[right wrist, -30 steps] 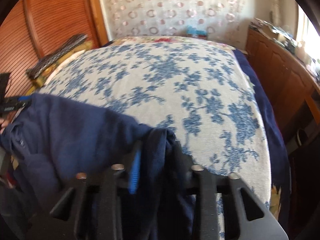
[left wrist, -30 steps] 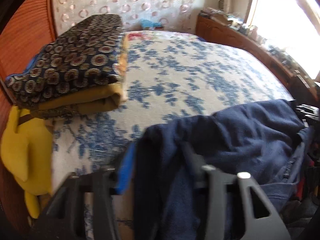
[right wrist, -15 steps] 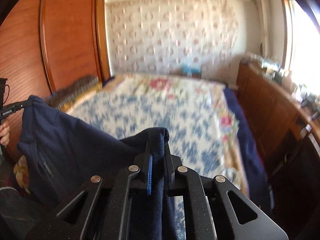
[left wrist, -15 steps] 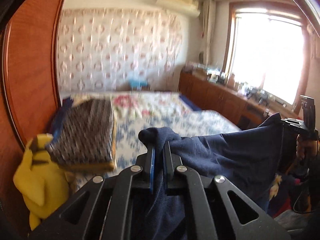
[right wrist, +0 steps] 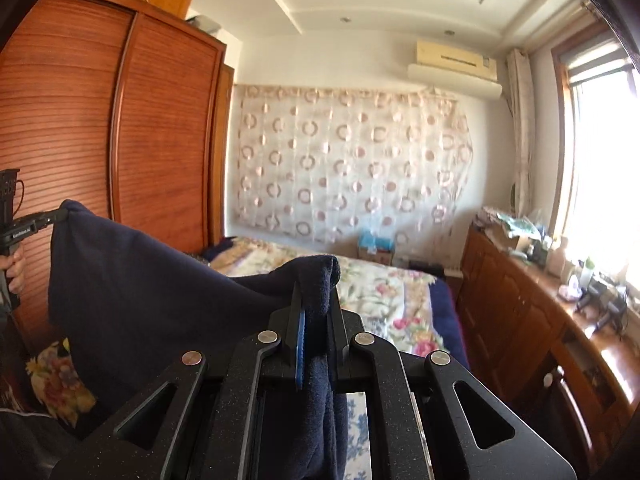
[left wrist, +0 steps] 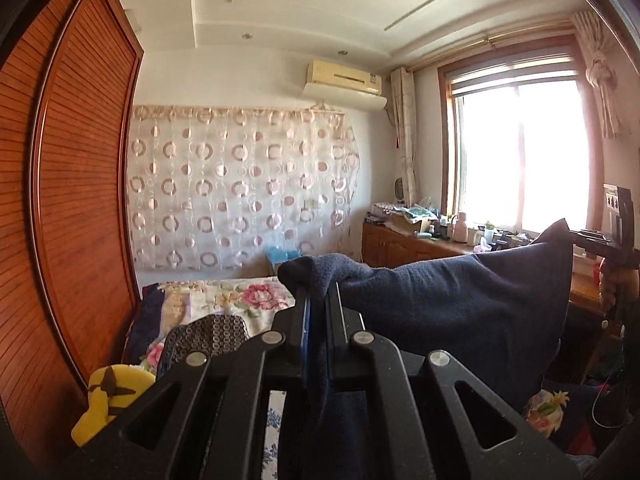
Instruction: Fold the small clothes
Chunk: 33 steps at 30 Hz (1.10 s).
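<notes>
Two grippers are closed tightly on one navy blue garment (left wrist: 460, 300), and it is held up in the air above the bed (right wrist: 384, 296). The left gripper (left wrist: 318, 304) is clamped on one corner of the cloth, with a small bunch of fabric standing out beyond the fingertips. The right gripper (right wrist: 316, 300) is clamped on the other corner in the same way. Between them the upper edge of the garment is stretched, and the rest hangs down. On the bed a folded patterned cloth (left wrist: 208, 336) is seen near the wooden wardrobe (left wrist: 80, 200), beside a yellow item (left wrist: 108, 404).
</notes>
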### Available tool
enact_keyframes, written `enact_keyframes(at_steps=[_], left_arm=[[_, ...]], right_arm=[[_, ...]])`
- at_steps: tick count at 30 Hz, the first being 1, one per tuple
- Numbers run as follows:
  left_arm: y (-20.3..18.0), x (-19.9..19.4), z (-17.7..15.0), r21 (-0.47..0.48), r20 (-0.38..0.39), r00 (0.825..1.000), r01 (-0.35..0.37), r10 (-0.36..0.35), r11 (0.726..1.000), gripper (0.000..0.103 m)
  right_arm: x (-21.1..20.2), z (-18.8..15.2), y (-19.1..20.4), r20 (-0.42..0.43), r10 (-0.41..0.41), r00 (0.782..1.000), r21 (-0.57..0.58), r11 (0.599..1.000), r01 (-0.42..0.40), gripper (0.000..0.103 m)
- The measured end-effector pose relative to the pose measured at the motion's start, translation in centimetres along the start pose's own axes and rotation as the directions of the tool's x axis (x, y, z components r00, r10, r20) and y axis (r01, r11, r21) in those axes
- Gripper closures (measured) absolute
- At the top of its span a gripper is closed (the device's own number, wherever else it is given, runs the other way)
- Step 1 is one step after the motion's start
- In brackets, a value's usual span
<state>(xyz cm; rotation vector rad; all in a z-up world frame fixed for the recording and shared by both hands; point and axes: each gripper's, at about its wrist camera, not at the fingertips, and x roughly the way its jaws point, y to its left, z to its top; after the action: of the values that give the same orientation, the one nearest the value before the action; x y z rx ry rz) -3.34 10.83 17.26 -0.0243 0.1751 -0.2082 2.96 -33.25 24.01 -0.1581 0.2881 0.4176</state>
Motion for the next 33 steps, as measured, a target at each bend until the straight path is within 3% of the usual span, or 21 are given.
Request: enact_keyframes(at_steps=[6,11,15,18,21,22,24,28,33], left_arm=[[0.4,1.1,1.6,0.029,0.033,0.999,-0.024,0.023,0.999,0.099],[1.5,7.6,2.4,0.031,-0.023,0.998,-0.063,0.064,0.998,0.099],[2.3,14.9,0.9,0.048,-0.107,0.987,-0.119,0.124,0.992,0.094],[3.5,21.6,-2.0,0.054,-0.178,0.974,-0.132,0.14,0.99,0.092],[4.7,26.9,-5.4,0.052,-0.322,0.934,-0.144,0.153,0.988,0.086],[5.2,28.0,-6.6,0.022,-0.371,0.919,-0.135,0.133,0.991,0.077],[5.1,28.5,-8.5,0.001,-0.409,0.905,-0.128,0.117,0.992,0.066],[3.0,26.9,-11.3,0.016,-0.445,0.891,-0.09,0.088,0.996,0.057],[1.0,23.7,-13.0,0.002,-0.457,0.887,-0.065,0.058,0.998,0.057]], right_arm=[[-1.0,1.8,-0.1,0.05,-0.007,0.999,-0.019,1.0,0.008,0.098],[2.9,3.2,-1.3,0.03,-0.044,0.999,-0.034,0.998,0.045,0.098],[10.2,3.2,-3.8,-0.068,-0.084,0.994,-0.037,0.996,0.081,0.098],[17.3,1.3,-6.0,-0.163,-0.132,0.978,-0.016,0.991,0.131,0.097],[24.8,-2.4,-7.5,-0.305,-0.143,0.942,-0.014,0.989,0.146,0.085],[27.1,-4.0,-7.8,-0.352,-0.17,0.92,-0.026,0.985,0.172,0.075],[29.2,-6.4,-8.4,-0.402,-0.203,0.893,-0.024,0.977,0.212,0.072],[29.4,-10.1,-8.7,-0.434,-0.151,0.888,0.047,0.981,0.19,0.065],[26.6,-14.2,-8.1,-0.461,-0.103,0.881,0.069,0.986,0.152,0.065]])
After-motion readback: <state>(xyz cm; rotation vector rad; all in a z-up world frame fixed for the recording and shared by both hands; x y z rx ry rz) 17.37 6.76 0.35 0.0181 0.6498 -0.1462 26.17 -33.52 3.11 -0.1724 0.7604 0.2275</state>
